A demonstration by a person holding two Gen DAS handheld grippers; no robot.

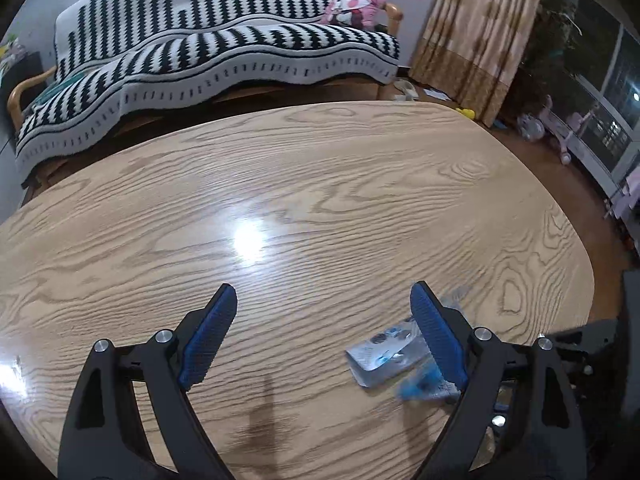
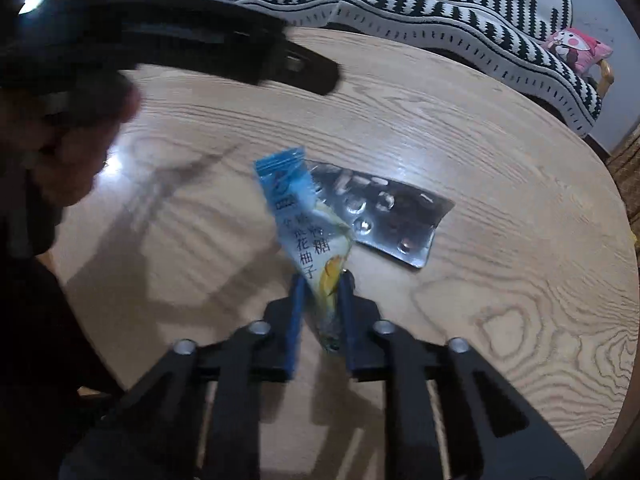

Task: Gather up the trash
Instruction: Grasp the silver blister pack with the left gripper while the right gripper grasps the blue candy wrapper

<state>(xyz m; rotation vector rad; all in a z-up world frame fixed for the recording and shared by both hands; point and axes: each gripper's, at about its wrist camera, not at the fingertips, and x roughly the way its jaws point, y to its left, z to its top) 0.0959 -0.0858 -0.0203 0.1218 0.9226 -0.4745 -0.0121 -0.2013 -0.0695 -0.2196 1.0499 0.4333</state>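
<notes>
In the right wrist view my right gripper (image 2: 322, 280) is shut on the lower end of a blue candy wrapper (image 2: 304, 216), which sticks up and forward from between the blue pads. Just behind it a silver blister pack (image 2: 384, 216) lies flat on the wooden table (image 2: 480, 140). In the left wrist view my left gripper (image 1: 323, 292) stands open over the table (image 1: 320, 180) with nothing between its fingers. The blister pack (image 1: 384, 354) and the blurred blue wrapper (image 1: 416, 390) lie against the inner side of its right finger (image 1: 438, 340).
A sofa under a black-and-white striped blanket (image 1: 200, 40) stands beyond the table's far edge, with a pink cushion (image 1: 356, 8) on it. A curtain (image 1: 480, 40) hangs at the right. A person's hand (image 2: 80, 140) and a blurred black gripper frame (image 2: 224, 48) fill the upper left of the right wrist view.
</notes>
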